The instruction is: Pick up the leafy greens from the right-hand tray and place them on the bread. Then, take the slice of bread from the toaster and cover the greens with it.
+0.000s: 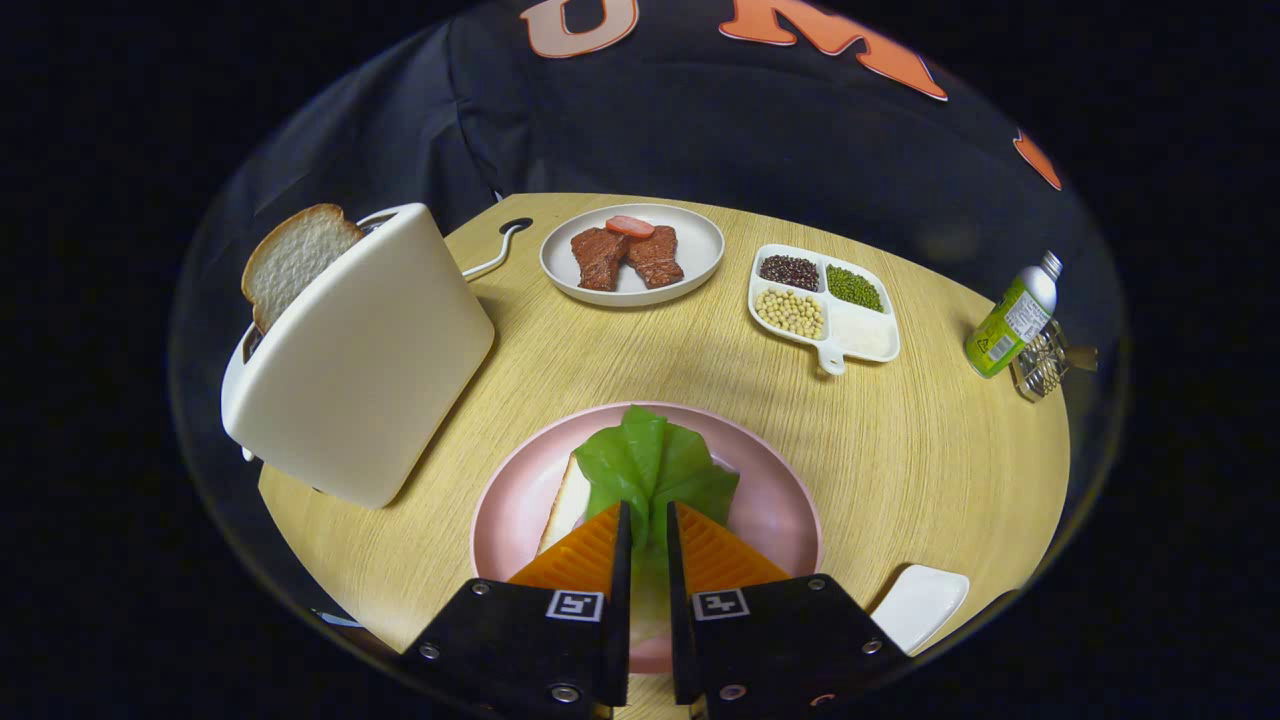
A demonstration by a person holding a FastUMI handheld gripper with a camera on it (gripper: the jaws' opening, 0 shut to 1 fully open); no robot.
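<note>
The leafy greens (pixel 655 465) lie spread over a slice of bread (pixel 565 505) on the pink plate (pixel 770 500). My gripper (pixel 649 515) is over the near part of the plate. Its orange fingers stand almost together, with the leaf's stem pinched in the narrow gap between them. The leaf's broad part fans out just ahead of the fingertips. Only the left edge of the bread shows from under the leaf. To the left stands the white toaster (pixel 370 350), tilted in this view, with a second slice of bread (pixel 295 255) sticking up out of its slot.
A white plate (pixel 700 245) with meat slices sits at the table's far side. Right of it is a divided white dish (pixel 865 335) of beans and grains. A green bottle (pixel 1010 320) stands at the far right edge. A white tray (pixel 920 605) lies at my near right.
</note>
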